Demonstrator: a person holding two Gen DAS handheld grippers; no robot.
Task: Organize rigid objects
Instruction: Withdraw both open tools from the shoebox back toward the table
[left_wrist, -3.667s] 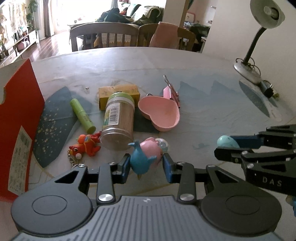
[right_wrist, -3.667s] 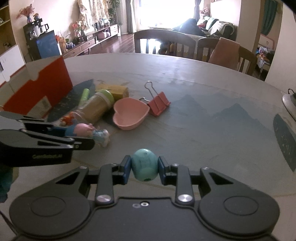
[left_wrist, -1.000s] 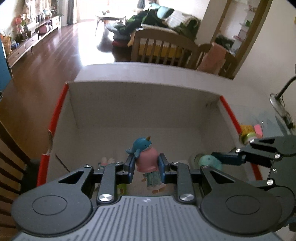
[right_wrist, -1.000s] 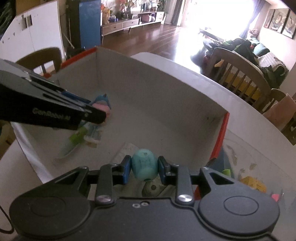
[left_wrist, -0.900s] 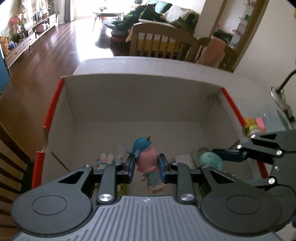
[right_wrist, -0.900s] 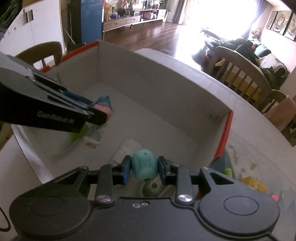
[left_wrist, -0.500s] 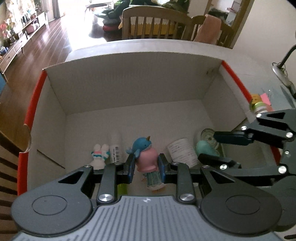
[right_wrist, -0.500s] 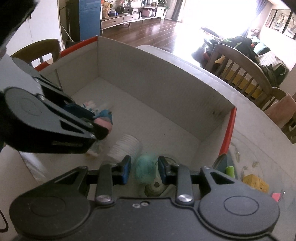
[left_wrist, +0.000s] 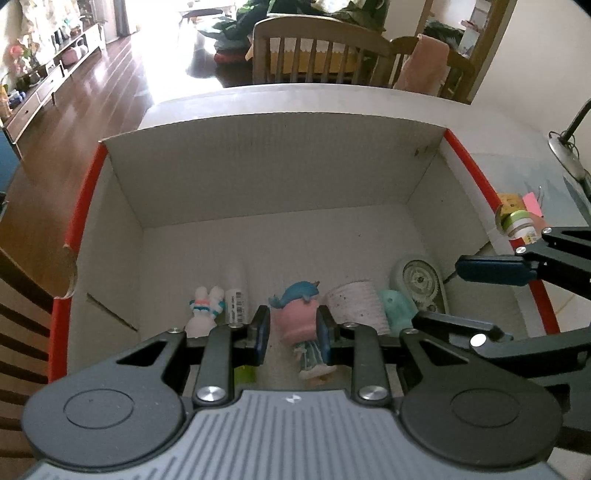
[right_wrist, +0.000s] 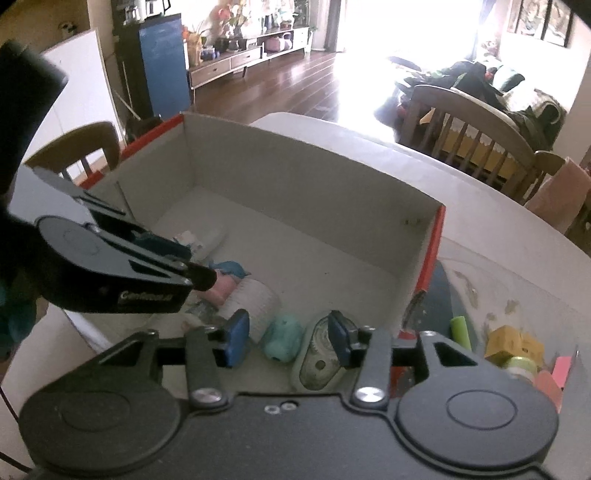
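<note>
Inside the red-edged cardboard box (left_wrist: 258, 184), the left gripper (left_wrist: 291, 334) is clenching a blue-and-pink toy figure (left_wrist: 297, 317) between its blue pads, low over the box floor. At three o'clock from it, the right gripper (right_wrist: 288, 332) is hanging with its jaws spread wide, gripping nothing; the teal egg-shaped toy (right_wrist: 282, 338) is lying loose on the box floor between them, touching a white speckled cup (left_wrist: 356, 308) at its nine o'clock and a correction tape dispenser (left_wrist: 419, 278) on its other side. A white bunny figurine (left_wrist: 203, 308) is resting at nine o'clock of the held figure.
</note>
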